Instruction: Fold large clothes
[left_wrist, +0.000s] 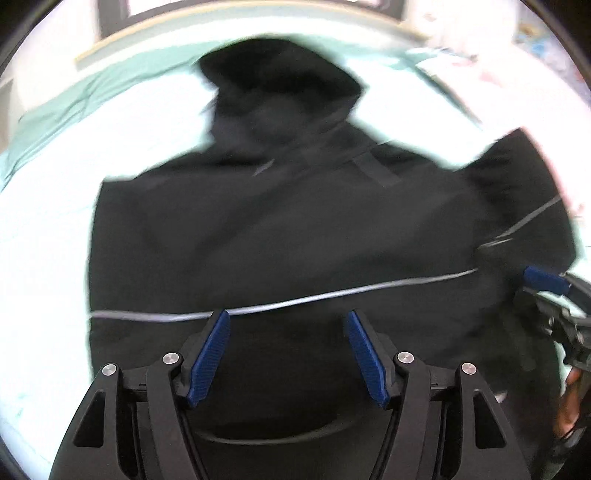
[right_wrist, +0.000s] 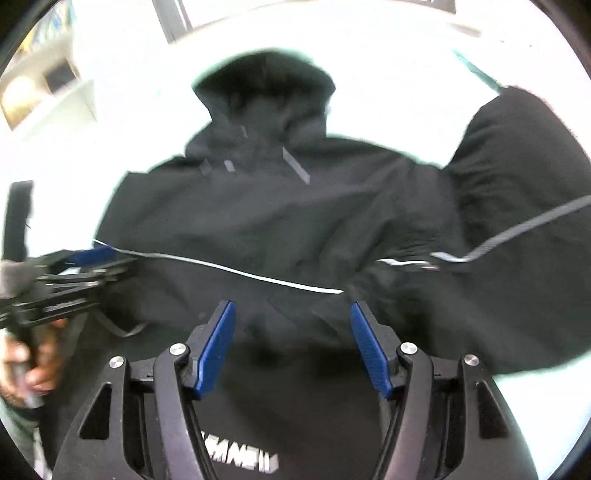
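A large black hooded jacket (left_wrist: 277, 229) lies spread on the bed, hood (left_wrist: 280, 92) at the far end. A thin grey piping line (left_wrist: 332, 295) crosses its back. My left gripper (left_wrist: 288, 325) hovers open just above the jacket's near part, with nothing between its blue pads. The right wrist view shows the same jacket (right_wrist: 277, 221), one sleeve (right_wrist: 517, 166) folded out to the right and white lettering (right_wrist: 240, 459) near the hem. My right gripper (right_wrist: 291, 317) is open over the cloth and holds nothing. Each gripper shows at the edge of the other's view, right gripper (left_wrist: 532, 284) and left gripper (right_wrist: 107, 262).
A pale mint bed sheet (left_wrist: 44, 240) surrounds the jacket on all sides. A wooden bed edge (left_wrist: 110, 48) runs along the far side. A person's hand (right_wrist: 33, 365) grips the left tool's handle. A shelf unit (right_wrist: 48, 92) stands at the far left.
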